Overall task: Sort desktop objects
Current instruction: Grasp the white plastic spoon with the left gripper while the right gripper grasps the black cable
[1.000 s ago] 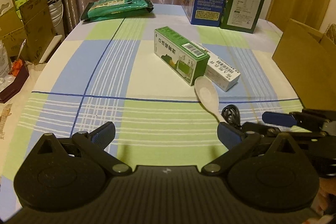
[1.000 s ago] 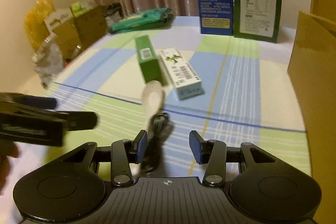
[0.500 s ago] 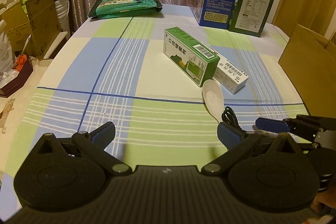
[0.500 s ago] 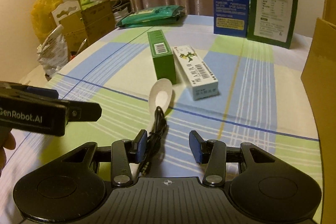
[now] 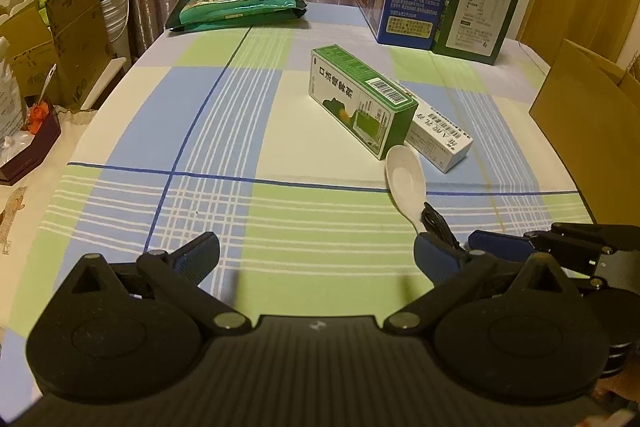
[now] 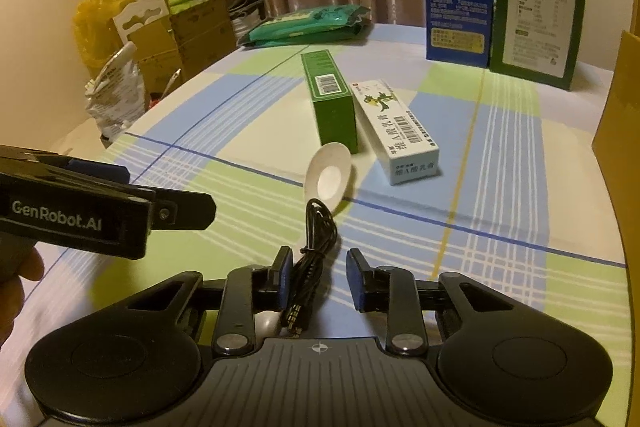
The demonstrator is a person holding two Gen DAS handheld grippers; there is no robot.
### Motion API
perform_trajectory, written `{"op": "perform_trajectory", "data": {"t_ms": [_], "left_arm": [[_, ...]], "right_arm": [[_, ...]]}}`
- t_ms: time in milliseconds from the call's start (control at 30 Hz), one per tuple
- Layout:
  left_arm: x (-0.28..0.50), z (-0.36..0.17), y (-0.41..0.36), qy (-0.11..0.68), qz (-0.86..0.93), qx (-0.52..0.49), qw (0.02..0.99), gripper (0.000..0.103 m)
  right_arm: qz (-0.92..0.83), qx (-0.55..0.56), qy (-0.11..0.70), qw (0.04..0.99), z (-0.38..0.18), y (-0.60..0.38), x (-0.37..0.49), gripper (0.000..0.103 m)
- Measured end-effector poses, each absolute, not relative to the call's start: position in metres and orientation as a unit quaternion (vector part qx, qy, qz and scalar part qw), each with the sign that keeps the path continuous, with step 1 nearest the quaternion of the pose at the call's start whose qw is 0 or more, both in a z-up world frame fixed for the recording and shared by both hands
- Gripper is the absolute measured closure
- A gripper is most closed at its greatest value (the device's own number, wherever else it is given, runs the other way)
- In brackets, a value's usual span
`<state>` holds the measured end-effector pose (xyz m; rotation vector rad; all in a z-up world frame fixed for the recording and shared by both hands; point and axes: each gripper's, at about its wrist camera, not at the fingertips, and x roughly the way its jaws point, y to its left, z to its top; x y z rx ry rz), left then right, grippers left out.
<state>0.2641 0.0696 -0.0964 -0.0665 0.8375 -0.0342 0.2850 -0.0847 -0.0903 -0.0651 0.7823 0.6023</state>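
- Our left gripper (image 5: 316, 259) hovers over bare tablecloth (image 5: 280, 131), jaws wide apart, holding nothing.
- The bundled black cable (image 6: 314, 259) lies just in front of the white spoon (image 6: 329, 179), its long axis running away from us, plug end nearest.
- Our right gripper (image 6: 318, 281) is plainly the nearer one: the cable sits between its fingers, hard by the left pad.
- Its jaws have just been closing and stand narrowly apart, the right pad clear of the cable, so nothing is clamped yet.
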Motion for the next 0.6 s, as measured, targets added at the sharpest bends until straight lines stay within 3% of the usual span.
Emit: {"op": "perform_trajectory", "data": {"t_ms": [133, 300, 600], "left_arm": [[0.264, -0.096, 0.070, 0.405, -0.014, -0.033, 0.913, 0.002], [0.264, -0.097, 0.070, 0.407, -0.016, -0.032, 0.913, 0.002], [0.269, -0.103, 0.056, 0.409, -0.049, -0.033, 0.911, 0.002]], "right_arm": [[0.298, -0.020, 0.384, 0.874, -0.093, -0.084, 0.285, 0.077], [0.290, -0.012, 0.388, 0.875, -0.091, -0.088, 0.287, 0.093], [0.222, -0.040, 0.366, 0.903, -0.083, -0.113, 0.290, 0.093]]}}
